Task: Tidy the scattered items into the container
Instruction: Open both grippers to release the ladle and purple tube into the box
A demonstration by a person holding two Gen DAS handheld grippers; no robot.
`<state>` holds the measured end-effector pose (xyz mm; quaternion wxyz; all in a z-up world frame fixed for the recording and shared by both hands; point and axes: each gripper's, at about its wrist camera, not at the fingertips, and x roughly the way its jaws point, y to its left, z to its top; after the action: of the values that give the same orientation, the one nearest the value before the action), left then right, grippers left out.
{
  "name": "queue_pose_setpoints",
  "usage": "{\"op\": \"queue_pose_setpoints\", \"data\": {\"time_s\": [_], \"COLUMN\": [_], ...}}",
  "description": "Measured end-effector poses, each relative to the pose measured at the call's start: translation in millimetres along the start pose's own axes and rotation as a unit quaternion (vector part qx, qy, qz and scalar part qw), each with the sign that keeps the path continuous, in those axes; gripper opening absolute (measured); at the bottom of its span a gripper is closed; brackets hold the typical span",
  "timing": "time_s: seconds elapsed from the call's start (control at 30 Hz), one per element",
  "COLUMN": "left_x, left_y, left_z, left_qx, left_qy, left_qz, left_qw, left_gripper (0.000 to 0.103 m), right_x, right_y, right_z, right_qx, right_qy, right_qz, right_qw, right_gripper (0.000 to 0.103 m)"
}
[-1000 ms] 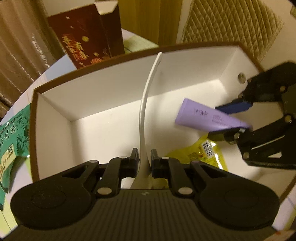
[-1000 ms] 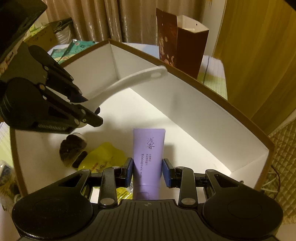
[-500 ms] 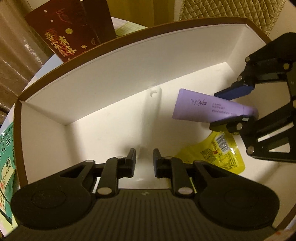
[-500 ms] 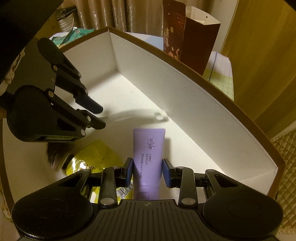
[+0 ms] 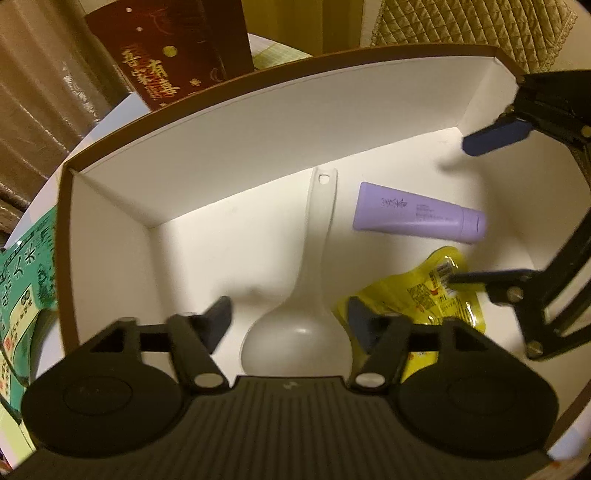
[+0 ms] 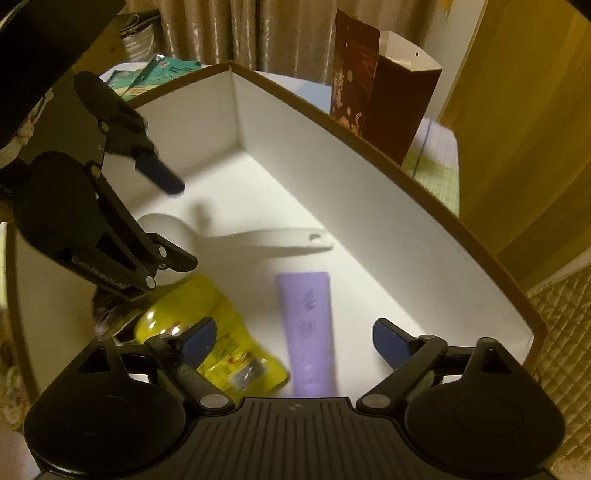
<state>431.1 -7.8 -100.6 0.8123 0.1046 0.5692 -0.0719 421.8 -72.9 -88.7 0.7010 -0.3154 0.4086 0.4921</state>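
A white box with a brown rim (image 5: 258,79) (image 6: 369,206) fills both views. On its floor lie a white rice spoon (image 5: 299,332) (image 6: 258,238), a purple tube (image 5: 413,214) (image 6: 306,325) and a yellow packet (image 5: 436,295) (image 6: 207,332). My left gripper (image 5: 286,317) (image 6: 184,223) hovers over the spoon's bowl. Its jaws are opening and neither pad touches the spoon. My right gripper (image 6: 293,332) (image 5: 460,212) hangs above the tube. Its jaws are also opening, wide of the tube and free of it.
A dark red paper bag (image 5: 177,55) (image 6: 384,103) stands behind the box's far wall. Green packets (image 5: 26,266) (image 6: 155,74) lie outside the box. A small dark item (image 6: 107,314) sits in the box beside the yellow packet. Quilted fabric (image 5: 461,26) lies beyond.
The left jaws let go of the upright spoon, which dropped flat onto the box floor. The right jaws released the purple tube, which now lies flat. Both pairs of jaws have spread wide.
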Motion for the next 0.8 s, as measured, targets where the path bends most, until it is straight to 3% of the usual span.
{"op": "queue_pose_setpoints", "data": {"time_s": [0.07,0.23,0.8], "left_x": [-4,-16,-82], "left_y": [1,-2,-12], "left_z": [-3,-12,-45], "left_qx": [-0.008,-0.016,-0.045], "left_qy": [-0.001,-0.004,-0.039], "left_qz": [-0.004,-0.006,0.009], "left_qw": [1.0,0.9998,0.9982], "left_gripper": [0.079,0.085,0.087], "right_x": [-5,-17,-67], "right_y": [0,4,14], "right_z": [-4,-13,-28], "right_qx": [0.001,-0.002,0.035], "right_qy": [0.0,-0.006,-0.048], "right_qz": [0.005,-0.007,-0.033], "right_qw": [1.0,1.0,0.998], "right_gripper": [0.097,0.101,0.101]}}
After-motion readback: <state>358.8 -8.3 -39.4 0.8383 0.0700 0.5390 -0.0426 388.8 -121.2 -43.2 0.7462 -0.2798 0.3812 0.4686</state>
